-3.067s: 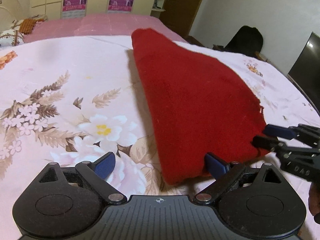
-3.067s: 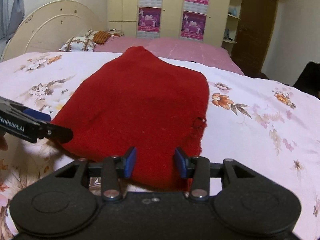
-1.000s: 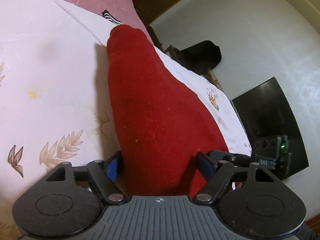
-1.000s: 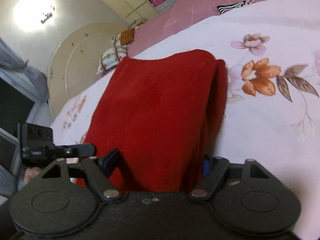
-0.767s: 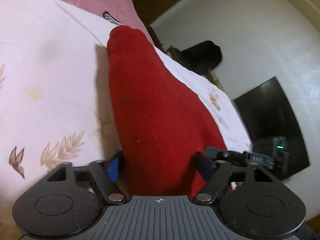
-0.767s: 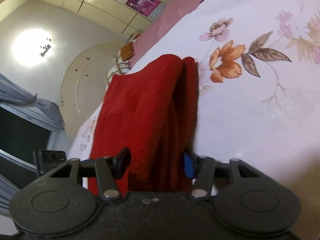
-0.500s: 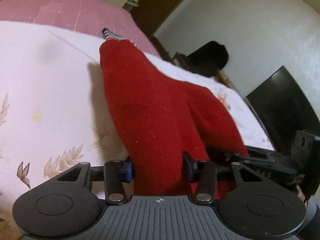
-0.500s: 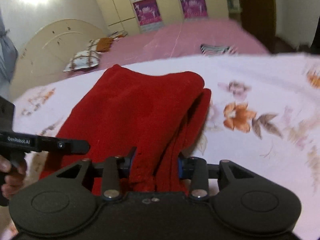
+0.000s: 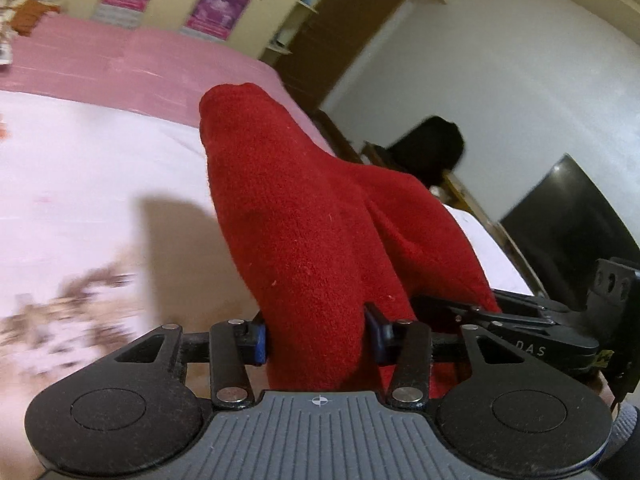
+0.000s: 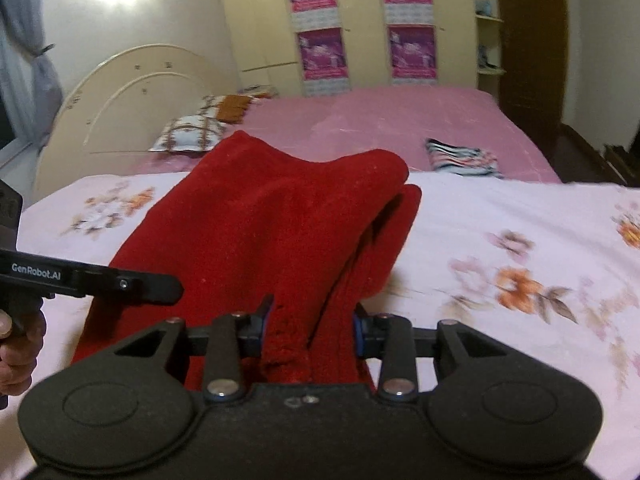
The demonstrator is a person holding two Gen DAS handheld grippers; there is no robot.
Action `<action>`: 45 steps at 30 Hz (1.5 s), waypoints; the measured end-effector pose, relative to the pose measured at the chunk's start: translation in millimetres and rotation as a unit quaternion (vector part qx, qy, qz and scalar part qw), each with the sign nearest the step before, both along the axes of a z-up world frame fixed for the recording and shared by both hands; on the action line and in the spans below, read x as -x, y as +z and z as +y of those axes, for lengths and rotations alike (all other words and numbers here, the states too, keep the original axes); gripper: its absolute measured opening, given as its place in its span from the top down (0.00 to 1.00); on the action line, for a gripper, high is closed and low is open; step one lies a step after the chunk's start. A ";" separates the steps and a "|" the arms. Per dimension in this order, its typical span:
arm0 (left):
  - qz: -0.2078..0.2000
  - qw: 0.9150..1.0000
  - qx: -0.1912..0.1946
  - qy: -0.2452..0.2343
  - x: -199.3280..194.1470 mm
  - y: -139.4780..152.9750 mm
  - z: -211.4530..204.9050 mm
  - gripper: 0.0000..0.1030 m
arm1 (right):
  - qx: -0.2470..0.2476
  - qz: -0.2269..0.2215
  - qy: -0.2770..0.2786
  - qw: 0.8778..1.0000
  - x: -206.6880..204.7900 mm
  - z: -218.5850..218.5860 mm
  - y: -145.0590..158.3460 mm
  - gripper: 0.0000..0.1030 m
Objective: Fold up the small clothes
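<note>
A red fleece garment (image 9: 304, 216) is lifted off the floral bedsheet (image 9: 72, 184) and hangs in folds between the two grippers. My left gripper (image 9: 316, 338) is shut on its near left edge, with thick cloth bunched between the blue pads. My right gripper (image 10: 310, 334) is shut on the garment (image 10: 264, 220) at its near right edge, with doubled layers between the pads. The right gripper shows at the right of the left wrist view (image 9: 520, 332). The left gripper shows at the left of the right wrist view (image 10: 92, 276).
A pink bedspread (image 10: 380, 120) covers the far half of the bed. A striped folded cloth (image 10: 464, 158) lies on it. Pillows (image 10: 192, 136) rest by the cream headboard (image 10: 120, 92). A dark television (image 9: 568, 236) and a black chair (image 9: 428, 152) stand right of the bed.
Both grippers closed onto the near edge of the red garment and lifted it. The garment rose off the sheet and bunched into folds. The views levelled out.
</note>
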State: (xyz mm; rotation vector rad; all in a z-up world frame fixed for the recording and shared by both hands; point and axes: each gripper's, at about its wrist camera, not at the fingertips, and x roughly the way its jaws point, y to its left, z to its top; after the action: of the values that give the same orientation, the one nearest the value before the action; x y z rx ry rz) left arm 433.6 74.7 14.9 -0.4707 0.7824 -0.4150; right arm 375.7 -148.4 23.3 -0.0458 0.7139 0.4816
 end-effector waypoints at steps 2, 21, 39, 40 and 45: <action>0.001 1.000 -0.010 0.017 15.0 6.5 23.4 0.56 | -0.005 -0.001 0.020 1.000 3.8 23.1 0.7 0.66; 0.078 0.991 -0.042 0.099 66.2 -54.3 163.0 0.48 | -0.029 0.063 0.100 0.993 18.1 168.8 -61.1 0.66; -0.045 0.977 -0.149 0.149 114.2 -8.0 153.3 0.14 | -0.064 0.007 0.064 0.996 31.4 120.0 -28.8 0.85; -0.050 0.978 -0.151 0.132 110.7 -6.3 142.4 0.14 | -0.060 0.001 0.080 0.995 34.3 126.6 -26.6 0.85; -0.011 0.974 -0.206 0.096 92.8 -24.1 98.9 0.14 | 0.099 -0.023 0.112 0.988 44.2 176.7 -54.3 0.97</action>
State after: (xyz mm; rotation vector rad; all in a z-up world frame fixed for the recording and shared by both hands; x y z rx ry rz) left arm 340.8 173.6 -9.2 -0.1498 0.7693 -0.0716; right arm 331.5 28.3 -31.0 -0.3251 0.7127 0.6217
